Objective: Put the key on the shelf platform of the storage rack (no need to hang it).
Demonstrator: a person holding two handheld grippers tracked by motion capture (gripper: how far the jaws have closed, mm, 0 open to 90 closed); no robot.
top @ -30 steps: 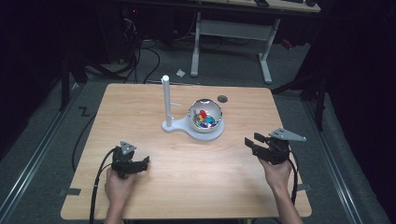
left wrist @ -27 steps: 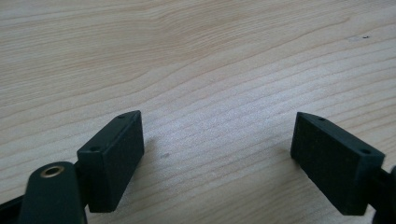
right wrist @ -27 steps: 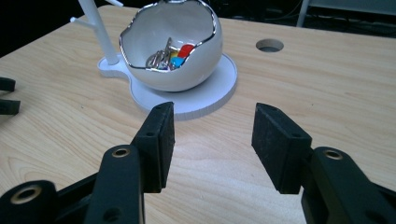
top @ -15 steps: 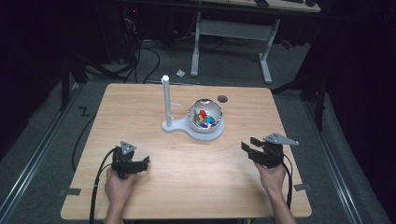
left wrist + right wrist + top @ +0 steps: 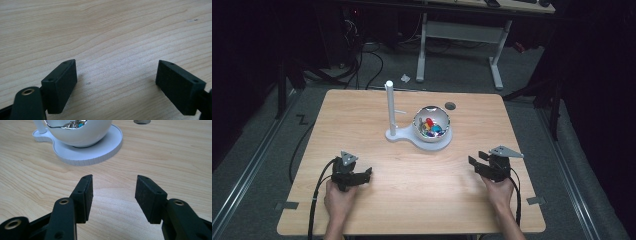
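Gaping empty: left hand-held gripper, right hand-held gripper; bare table between, bowl well apart.

Your left gripper rested low, jaws wide apart and empty. Your right gripper pointed forward, jaws just opening, nothing between.

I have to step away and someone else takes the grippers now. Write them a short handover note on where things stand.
Left gripper: open, empty, low over the near left of the table.
Right gripper: open, empty, near right, pointing toward the bowl.
Things: the white bowl with small coloured pieces sits on its white base at table centre; the white post stands upright at the base's left end.
Done: nothing visibly handled; the pieces are all in the bowl.
Left: probably reach in and start on the bowl's contents.
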